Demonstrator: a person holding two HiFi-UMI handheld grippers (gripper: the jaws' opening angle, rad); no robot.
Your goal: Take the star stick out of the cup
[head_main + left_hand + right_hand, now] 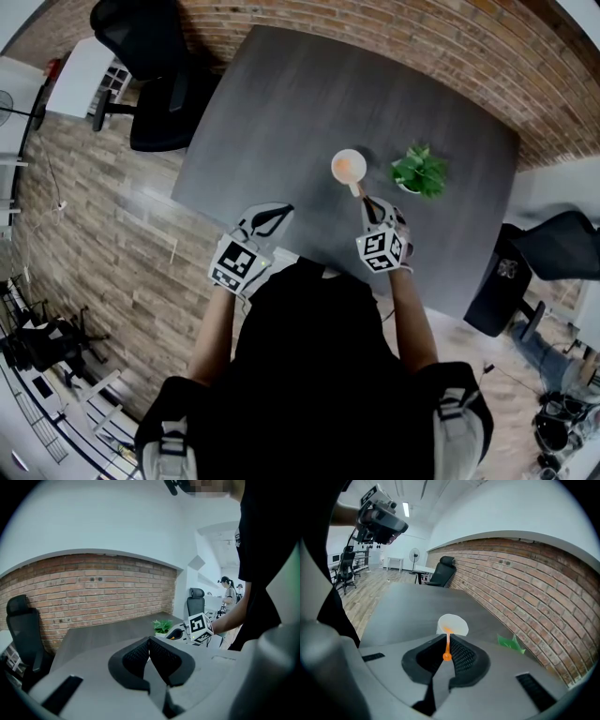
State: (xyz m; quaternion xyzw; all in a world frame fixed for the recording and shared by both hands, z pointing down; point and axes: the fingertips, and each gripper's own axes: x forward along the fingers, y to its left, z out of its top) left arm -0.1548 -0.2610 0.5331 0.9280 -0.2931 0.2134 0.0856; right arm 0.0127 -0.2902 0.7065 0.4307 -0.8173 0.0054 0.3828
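A white cup [349, 167] stands on the dark grey table [281, 122], with an orange glow inside it. A thin orange stick [447, 644] runs from the cup [452, 624] back between the jaws of my right gripper [447, 649], which is shut on its round end. The star end is hidden in the cup. In the head view my right gripper [371, 212] sits just in front of the cup. My left gripper [270, 217] hovers at the table's near edge, left of the cup, shut with nothing in it [148, 649].
A small green potted plant [419, 172] stands right of the cup. Black office chairs [150, 66] sit beyond the table's left corner and at the right [553, 246]. A brick wall [525, 578] runs along the far side.
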